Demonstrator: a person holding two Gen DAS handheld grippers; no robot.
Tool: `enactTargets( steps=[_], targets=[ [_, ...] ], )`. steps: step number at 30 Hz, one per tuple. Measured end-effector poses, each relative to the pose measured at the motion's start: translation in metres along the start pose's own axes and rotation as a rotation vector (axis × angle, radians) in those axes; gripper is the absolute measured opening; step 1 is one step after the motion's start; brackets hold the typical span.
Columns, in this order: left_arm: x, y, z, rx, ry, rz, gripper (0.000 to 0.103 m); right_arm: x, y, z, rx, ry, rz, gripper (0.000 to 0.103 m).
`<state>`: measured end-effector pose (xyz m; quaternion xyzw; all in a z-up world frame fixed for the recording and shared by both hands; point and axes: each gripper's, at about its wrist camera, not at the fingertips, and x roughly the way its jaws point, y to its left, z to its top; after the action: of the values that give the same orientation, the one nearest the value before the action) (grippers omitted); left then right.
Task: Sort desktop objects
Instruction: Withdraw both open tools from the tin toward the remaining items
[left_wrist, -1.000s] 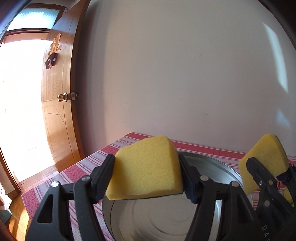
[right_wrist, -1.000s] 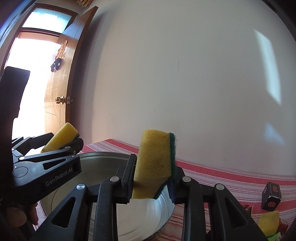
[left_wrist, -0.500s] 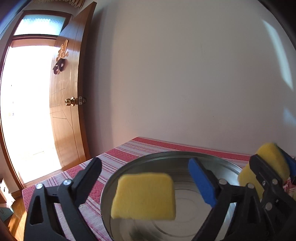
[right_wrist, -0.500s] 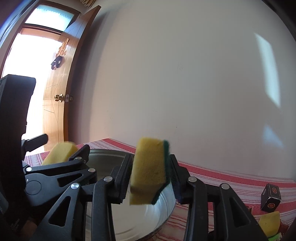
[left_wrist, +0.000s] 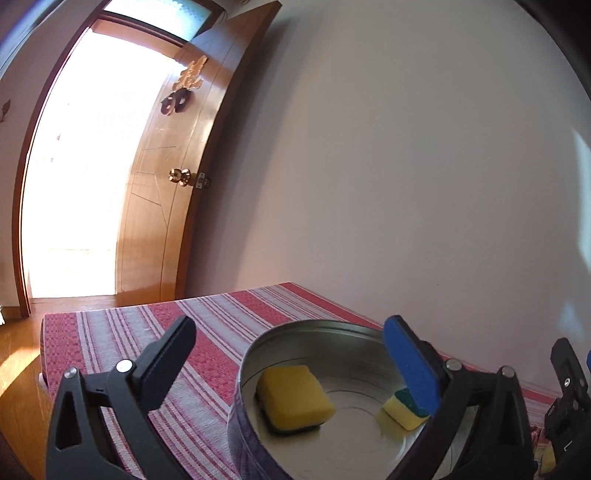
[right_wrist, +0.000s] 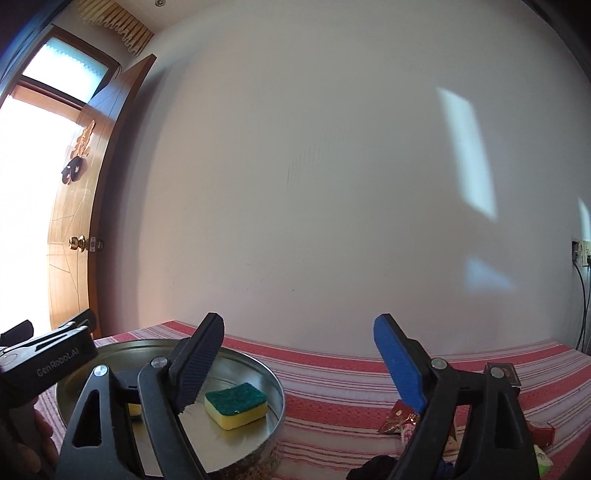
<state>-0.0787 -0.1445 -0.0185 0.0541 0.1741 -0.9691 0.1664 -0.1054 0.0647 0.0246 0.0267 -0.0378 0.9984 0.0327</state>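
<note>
Sponges (left_wrist: 293, 397) (right_wrist: 236, 405) lie in metal pan (left_wrist: 314, 328), L gripper (left_wrist: 291, 354) & R gripper (right_wrist: 299, 354) both spread apart, empty.

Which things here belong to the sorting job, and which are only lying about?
Part of the job:
- sponge lying yellow side up
- sponge lying green side up
- round metal tin holding both
- left gripper, open
- right gripper, open

Just lying about:
- striped tablecloth
- wooden door
- small dark box
</note>
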Motion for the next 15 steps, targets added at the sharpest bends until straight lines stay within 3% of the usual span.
enactTargets(
  steps=[2, 5, 9, 15],
  targets=[
    [-0.009, 0.008, 0.0, -0.052, -0.037, 0.049, 0.102, -0.007, -0.008, 0.001, 0.009, -0.033, -0.033, 0.099],
    [-0.015, 0.011, -0.003, -0.082, -0.047, 0.101, 0.103, -0.014, -0.015, 0.007, 0.036, -0.062, -0.074, 0.1],
    [-0.012, 0.003, -0.006, -0.07, 0.002, 0.087, 0.102, -0.02, -0.021, 0.009, 0.049, -0.053, -0.104, 0.1],
    [-0.028, -0.014, -0.01, -0.014, -0.029, 0.062, 0.103, -0.023, -0.019, 0.012, 0.004, -0.005, -0.137, 0.1]
  ],
)
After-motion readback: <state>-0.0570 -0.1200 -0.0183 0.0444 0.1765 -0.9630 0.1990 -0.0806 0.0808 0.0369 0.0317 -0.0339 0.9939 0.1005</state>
